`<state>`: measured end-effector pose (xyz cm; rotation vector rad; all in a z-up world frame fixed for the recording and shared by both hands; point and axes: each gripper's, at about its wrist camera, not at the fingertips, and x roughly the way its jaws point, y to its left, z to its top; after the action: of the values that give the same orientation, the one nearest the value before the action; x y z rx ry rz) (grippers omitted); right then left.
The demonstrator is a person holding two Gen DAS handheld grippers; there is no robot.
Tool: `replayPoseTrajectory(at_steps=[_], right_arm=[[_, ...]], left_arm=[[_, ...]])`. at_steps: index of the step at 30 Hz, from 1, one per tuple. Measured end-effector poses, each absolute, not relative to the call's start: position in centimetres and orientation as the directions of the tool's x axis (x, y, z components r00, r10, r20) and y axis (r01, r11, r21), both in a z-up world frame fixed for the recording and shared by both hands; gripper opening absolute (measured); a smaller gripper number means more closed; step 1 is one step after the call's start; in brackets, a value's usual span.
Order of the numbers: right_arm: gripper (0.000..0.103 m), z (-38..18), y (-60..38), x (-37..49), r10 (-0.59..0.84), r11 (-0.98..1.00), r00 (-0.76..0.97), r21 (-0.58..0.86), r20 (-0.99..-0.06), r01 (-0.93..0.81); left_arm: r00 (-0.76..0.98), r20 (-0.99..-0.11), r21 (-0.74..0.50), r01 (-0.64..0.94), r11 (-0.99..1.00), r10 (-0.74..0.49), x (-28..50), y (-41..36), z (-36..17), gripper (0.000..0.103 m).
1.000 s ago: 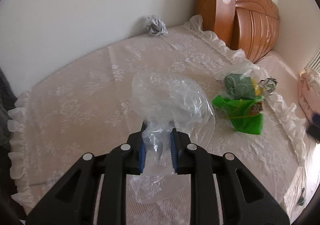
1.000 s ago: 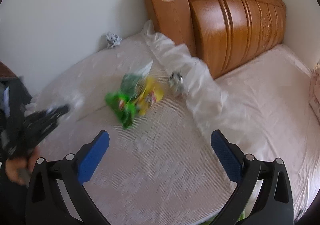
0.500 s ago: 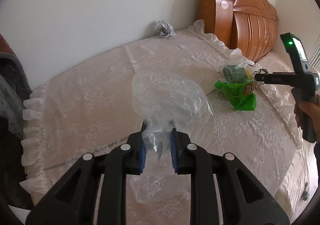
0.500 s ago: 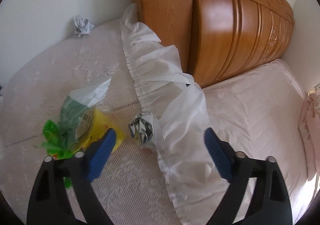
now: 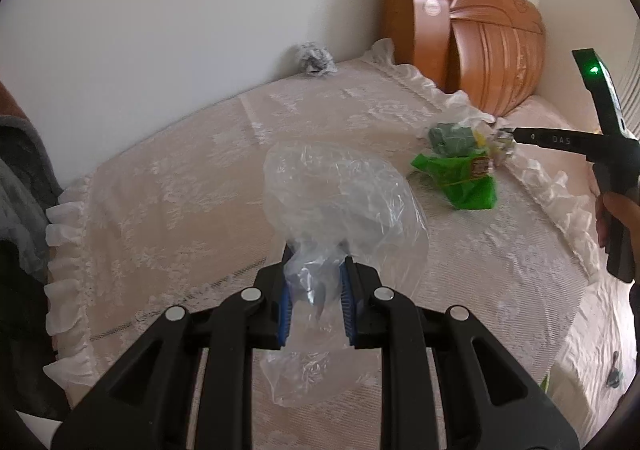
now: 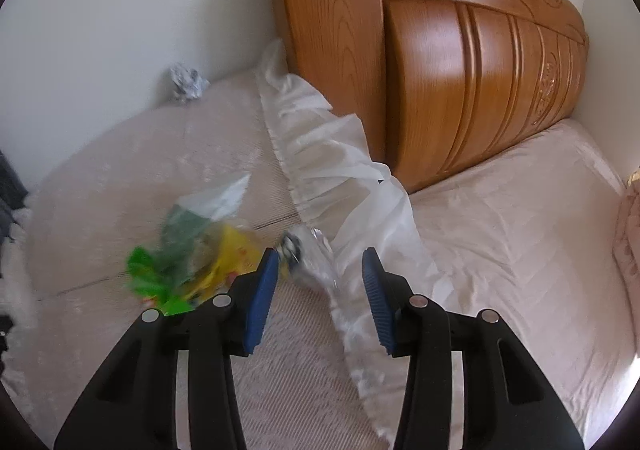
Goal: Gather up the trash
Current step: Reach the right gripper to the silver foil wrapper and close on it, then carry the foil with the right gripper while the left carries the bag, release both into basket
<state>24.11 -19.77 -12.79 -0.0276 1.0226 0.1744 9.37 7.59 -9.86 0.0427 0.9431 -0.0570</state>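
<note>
My left gripper (image 5: 316, 262) is shut on the neck of a clear plastic bag (image 5: 344, 201), which it holds above the lace bedspread (image 5: 160, 189). My right gripper (image 6: 320, 254) points down at the bedspread's frilled edge, and its jaws are closing. A small crumpled silver-and-black ball (image 6: 296, 248) lies between them, close to the left pad (image 6: 262, 294); the right pad stands clear of it. Green and yellow snack wrappers (image 6: 192, 262) lie just left of that ball. The left wrist view shows the wrappers (image 5: 460, 177) with the right gripper (image 5: 516, 134) beside them. Another crumpled paper ball (image 5: 314, 57) sits by the wall.
A carved wooden headboard (image 6: 460, 69) stands behind the white ruffle (image 6: 320, 153). Right of the ruffle is a lower pink sheet (image 6: 520, 230). A white wall borders the bedspread at the back. Grey cloth (image 5: 20, 189) hangs at the far left.
My right gripper came forward and down over the small ball, and its jaws narrowed from wide open. The left gripper, still holding the bag, drew back a little and rose.
</note>
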Motion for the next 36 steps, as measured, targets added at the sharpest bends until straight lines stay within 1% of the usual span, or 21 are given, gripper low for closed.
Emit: replayPoseTrajectory(at_steps=[2, 4, 6, 9, 13, 18, 23, 24, 25, 27, 28, 29, 30, 31, 33, 36], right_arm=[[0.045, -12.6, -19.9, 23.7, 0.126, 0.985, 0.517, 0.047, -0.847, -0.163], [0.054, -12.9, -19.8, 23.9, 0.145, 0.982, 0.500, 0.061, -0.854, -0.181], [0.072, -13.2, -19.4, 23.9, 0.150, 0.977, 0.505, 0.051, -0.850, -0.205], [0.079, -13.9, -18.2, 23.9, 0.121, 0.966, 0.502, -0.015, -0.856, -0.258], [0.079, -15.1, -17.3, 24.4, 0.088, 0.956, 0.484, -0.064, -0.870, -0.288], [0.079, -15.6, -16.7, 24.9, 0.002, 0.926, 0.498, -0.187, -0.867, -0.329], [0.079, -16.6, -16.9, 26.2, 0.025, 0.913, 0.446, -0.162, -0.894, -0.376], [0.077, -16.8, -17.0, 26.5, 0.027, 0.910, 0.438, -0.159, -0.899, -0.382], [0.073, -16.9, -17.0, 26.6, 0.030, 0.909, 0.434, -0.157, -0.900, -0.387], [0.054, -17.1, -16.9, 27.0, 0.035, 0.904, 0.415, -0.149, -0.909, -0.401], [0.047, -17.2, -16.8, 27.2, 0.035, 0.901, 0.408, -0.148, -0.912, -0.407], [0.033, -17.3, -16.7, 27.4, 0.030, 0.899, 0.403, -0.151, -0.915, -0.410], [0.027, -17.4, -16.6, 27.6, 0.030, 0.898, 0.395, -0.148, -0.918, -0.413], [0.026, -17.4, -16.5, 27.7, 0.042, 0.899, 0.390, -0.136, -0.920, -0.416], [0.019, -17.3, -16.4, 27.6, 0.063, 0.900, 0.392, -0.118, -0.918, -0.420], [0.017, -16.6, -16.6, 27.2, 0.109, 0.908, 0.401, -0.073, -0.909, -0.412]], left_arm=[[0.587, -0.808, 0.012, 0.082, 0.997, -0.039, 9.2, 7.0, -9.7, 0.020], [0.586, -0.808, 0.006, 0.096, 0.995, -0.051, 9.1, 6.5, -9.5, 0.020], [0.589, -0.806, 0.003, 0.104, 0.995, -0.059, 8.9, 6.0, -9.3, 0.020], [0.591, -0.803, 0.003, 0.125, 0.992, -0.072, 8.6, 5.4, -9.2, 0.020], [0.589, -0.805, 0.010, 0.126, 0.992, -0.067, 8.1, 5.6, -9.3, 0.020], [0.584, -0.809, 0.000, 0.113, 0.994, -0.066, 8.0, 6.5, -9.5, 0.020], [0.583, -0.809, -0.009, 0.109, 0.994, -0.071, 8.4, 6.8, -9.7, 0.020], [0.584, -0.809, -0.009, 0.112, 0.994, -0.073, 8.4, 6.8, -9.7, 0.020], [0.584, -0.808, -0.010, 0.114, 0.993, -0.075, 8.5, 6.8, -9.7, 0.020], [0.586, -0.807, -0.012, 0.118, 0.993, -0.080, 8.6, 6.8, -9.6, 0.020], [0.587, -0.806, -0.014, 0.120, 0.993, -0.083, 8.6, 6.8, -9.6, 0.020], [0.586, -0.806, -0.015, 0.121, 0.992, -0.084, 8.7, 6.8, -9.6, 0.020], [0.586, -0.806, -0.015, 0.123, 0.992, -0.085, 8.8, 6.7, -9.7, 0.020], [0.586, -0.806, -0.015, 0.125, 0.992, -0.086, 8.9, 6.7, -9.7, 0.020], [0.585, -0.807, -0.012, 0.125, 0.992, -0.084, 9.0, 6.7, -9.8, 0.020], [0.585, -0.807, -0.013, 0.122, 0.992, -0.083, 9.1, 6.7, -9.8, 0.020]])
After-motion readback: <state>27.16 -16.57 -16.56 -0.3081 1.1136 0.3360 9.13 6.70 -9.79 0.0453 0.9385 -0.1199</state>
